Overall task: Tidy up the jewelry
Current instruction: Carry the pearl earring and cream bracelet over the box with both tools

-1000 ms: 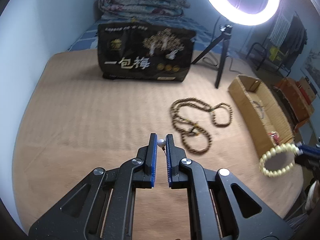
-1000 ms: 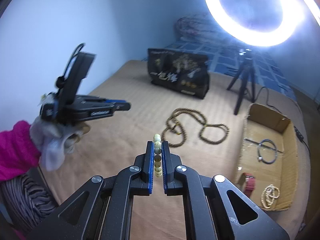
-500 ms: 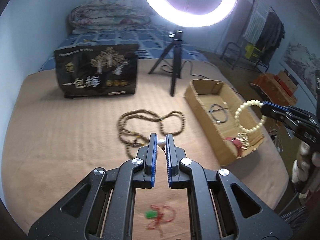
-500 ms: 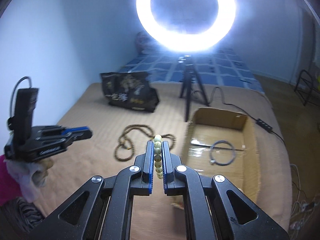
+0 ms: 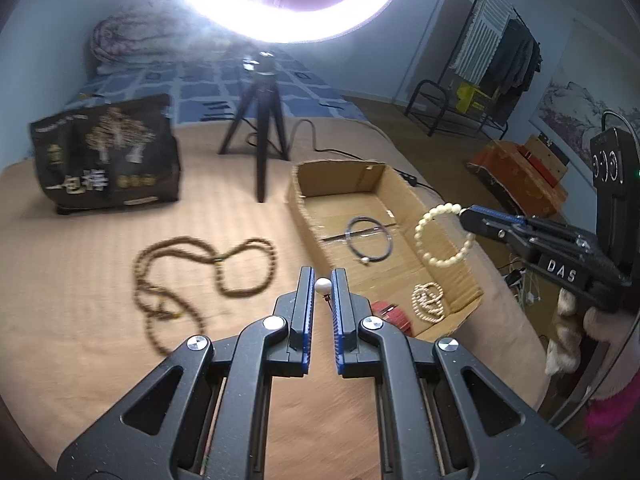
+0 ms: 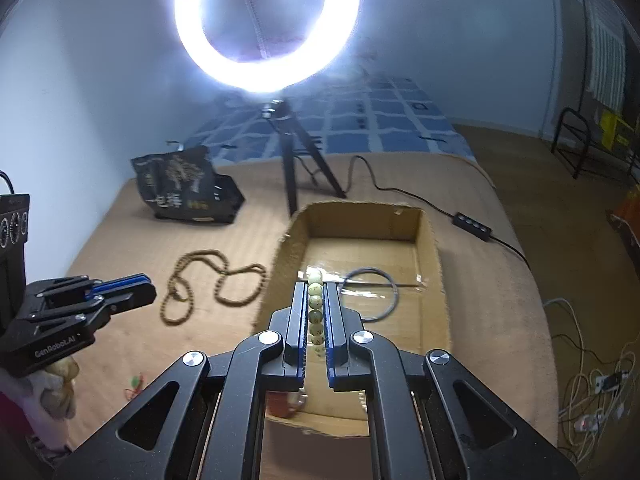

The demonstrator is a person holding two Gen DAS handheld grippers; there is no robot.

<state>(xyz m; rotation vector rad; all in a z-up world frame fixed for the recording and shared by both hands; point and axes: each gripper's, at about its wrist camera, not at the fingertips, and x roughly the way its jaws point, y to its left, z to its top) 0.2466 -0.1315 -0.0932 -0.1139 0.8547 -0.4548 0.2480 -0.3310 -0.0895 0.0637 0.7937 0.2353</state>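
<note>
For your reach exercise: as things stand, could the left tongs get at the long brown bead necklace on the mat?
Probably not yet. The brown bead necklace lies open on the mat with nothing over it, but the left tongs are shut on a white pearl, which must be released first.

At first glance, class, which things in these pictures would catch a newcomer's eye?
The glowing white ring light on its black tripod dominates the back of the tan mat. Nearer, the right gripper dangles a pale cream bead bracelet over the open cardboard box, while a long brown bead necklace sprawls left of it.
</note>
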